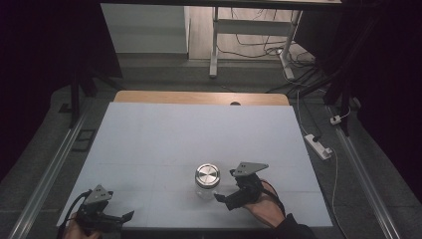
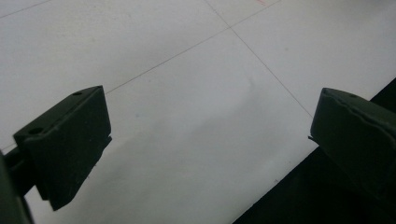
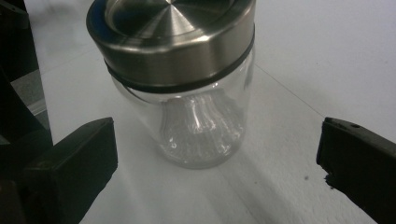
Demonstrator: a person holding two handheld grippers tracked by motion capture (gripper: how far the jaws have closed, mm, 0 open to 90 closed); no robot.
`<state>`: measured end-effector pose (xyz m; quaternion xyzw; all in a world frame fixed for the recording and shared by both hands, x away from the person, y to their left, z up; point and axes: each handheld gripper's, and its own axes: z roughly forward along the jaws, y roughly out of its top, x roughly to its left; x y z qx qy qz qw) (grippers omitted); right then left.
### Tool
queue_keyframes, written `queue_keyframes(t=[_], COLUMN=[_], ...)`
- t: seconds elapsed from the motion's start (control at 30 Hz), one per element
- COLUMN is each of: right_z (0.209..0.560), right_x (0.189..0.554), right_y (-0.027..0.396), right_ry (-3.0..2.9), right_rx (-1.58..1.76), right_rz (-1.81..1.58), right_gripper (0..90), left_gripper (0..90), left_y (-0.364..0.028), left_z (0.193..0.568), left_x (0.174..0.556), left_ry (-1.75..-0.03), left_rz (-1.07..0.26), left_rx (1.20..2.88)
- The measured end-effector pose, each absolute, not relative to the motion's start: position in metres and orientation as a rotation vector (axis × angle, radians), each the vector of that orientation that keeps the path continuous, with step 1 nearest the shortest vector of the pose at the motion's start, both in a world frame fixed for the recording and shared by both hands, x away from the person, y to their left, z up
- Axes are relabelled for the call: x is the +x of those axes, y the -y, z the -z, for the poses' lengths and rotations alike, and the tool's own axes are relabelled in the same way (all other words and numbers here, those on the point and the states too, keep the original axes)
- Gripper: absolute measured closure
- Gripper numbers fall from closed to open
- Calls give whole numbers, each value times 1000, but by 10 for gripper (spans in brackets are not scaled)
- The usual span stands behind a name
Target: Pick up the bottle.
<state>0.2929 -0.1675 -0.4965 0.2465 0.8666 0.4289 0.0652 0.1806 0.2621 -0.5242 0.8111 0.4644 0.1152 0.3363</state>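
A clear glass jar with a brushed steel lid stands upright on the white table top, near the front middle. My right gripper sits just right of the jar, held by a hand, with its jaws wide apart and pointing at it. In the right gripper view the jar stands just ahead of the open right gripper, not between the jaws, and looks empty. My left gripper rests at the table's front left corner. In its own view the left gripper is open over bare table.
The table's front edge runs right under the left gripper. A wooden strip borders the far side. On the floor to the right lie a white power strip and cables. A desk frame stands beyond.
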Motion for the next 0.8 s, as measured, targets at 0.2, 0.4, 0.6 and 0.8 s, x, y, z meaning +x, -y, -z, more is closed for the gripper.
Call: queue_keyframes(t=[0.2,0.4,0.6,0.8], right_z=[499,502,508,512], right_x=[298,298,302,304], right_y=[160,148,135,125], right_ry=[-2629,-2651,-2664,-2672], right_rx=[739,692,670,651], right_rz=[-1307,-1316,-1299,-1286], right_gripper=[0,0,0,23], left_gripper=[0,0,0,0], left_y=[-262,-262,-262,-261], left_z=[524,524,525,525], left_x=[181,181,181,181], left_ry=[-1210,-1211,-1210,-1209], left_rz=[-298,-297,-296,-294], left_rx=[2115,2117,2120,2124])
